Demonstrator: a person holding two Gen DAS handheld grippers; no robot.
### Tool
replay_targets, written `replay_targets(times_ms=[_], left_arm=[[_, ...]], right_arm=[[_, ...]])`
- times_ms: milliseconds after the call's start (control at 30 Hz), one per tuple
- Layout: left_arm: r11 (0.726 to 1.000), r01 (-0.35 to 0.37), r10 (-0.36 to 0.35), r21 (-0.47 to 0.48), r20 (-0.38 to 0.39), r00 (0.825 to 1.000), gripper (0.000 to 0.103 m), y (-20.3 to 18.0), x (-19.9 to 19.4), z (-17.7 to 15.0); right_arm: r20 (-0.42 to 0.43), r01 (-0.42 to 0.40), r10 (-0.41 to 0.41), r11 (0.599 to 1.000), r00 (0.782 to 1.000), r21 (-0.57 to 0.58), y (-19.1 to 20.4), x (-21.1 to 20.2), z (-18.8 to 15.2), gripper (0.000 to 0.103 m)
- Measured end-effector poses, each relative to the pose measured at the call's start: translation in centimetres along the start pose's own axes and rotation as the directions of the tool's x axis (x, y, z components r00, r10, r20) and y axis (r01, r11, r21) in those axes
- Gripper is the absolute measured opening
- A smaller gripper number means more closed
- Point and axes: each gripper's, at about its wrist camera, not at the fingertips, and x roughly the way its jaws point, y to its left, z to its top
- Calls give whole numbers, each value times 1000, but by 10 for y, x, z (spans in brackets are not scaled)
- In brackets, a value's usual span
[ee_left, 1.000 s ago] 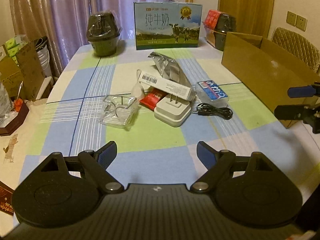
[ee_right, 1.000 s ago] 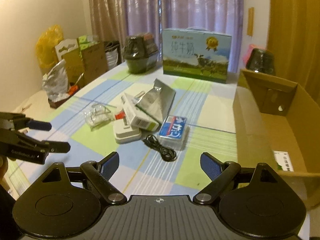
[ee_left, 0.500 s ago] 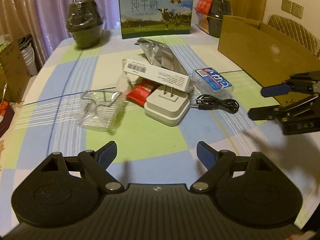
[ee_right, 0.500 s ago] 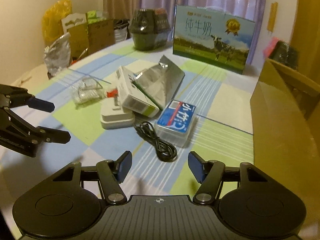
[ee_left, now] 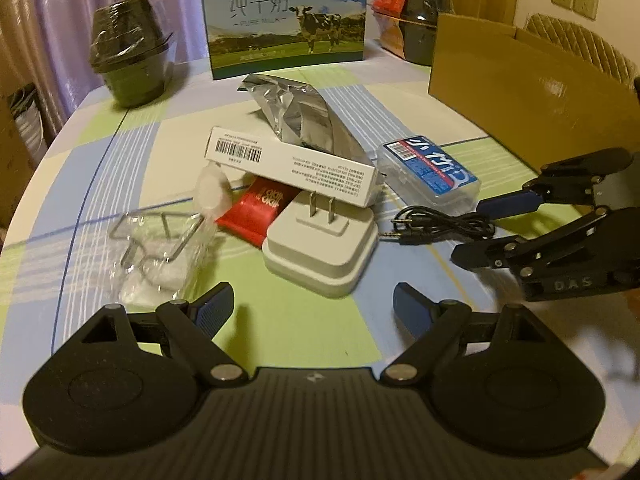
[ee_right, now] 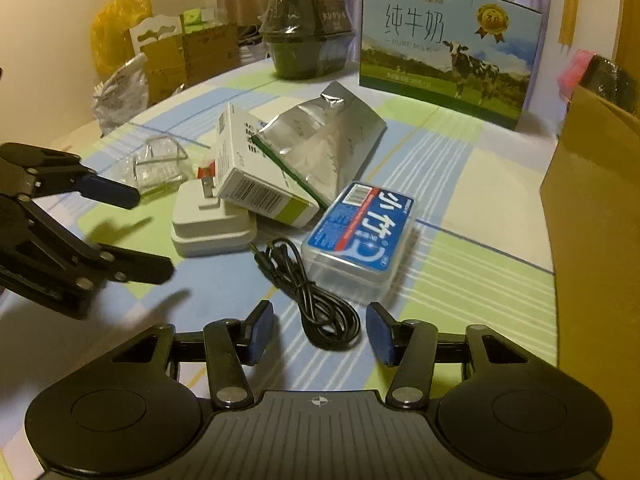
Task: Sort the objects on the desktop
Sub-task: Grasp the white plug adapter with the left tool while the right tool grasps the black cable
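Both sets of jaws gape empty; milk carton [ee_left: 286,20] reads "PURE MILK", right gripper [ee_left: 478,230] "DAS".

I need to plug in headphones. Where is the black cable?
The black cable lies coiled on the table between the white plug and the blue-labelled case.

Both wrist views look low and close across the surface [ee_left: 280,332]: left from the near edge, right from the right, sharing the central pile.

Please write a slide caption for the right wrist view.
Open right gripper nears the black cable beside the clear case.
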Motion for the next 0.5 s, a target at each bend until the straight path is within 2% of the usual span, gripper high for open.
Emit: replay_targets(times_ms=[67,200,367,500], left_arm=[[999,-9,9,36,6,1000,84,-3,7,3],[999,4,-5,49,19,1000,84,-3,17,10],[996,-5,1,86,51,999,84,-5,29,15],[996,20,-25,88,49,998,74,-6,32,17]], right_arm=[[2,1,-1,1000,1000,-1,1,-1,1,28],[-20,19,-19,1000,1000,7,4,-6,-1,27],[-36,41,-38,996,999,77,2,-21,-12,27],[-41,59,-54,990,998,125,3,-32,-18,27]])
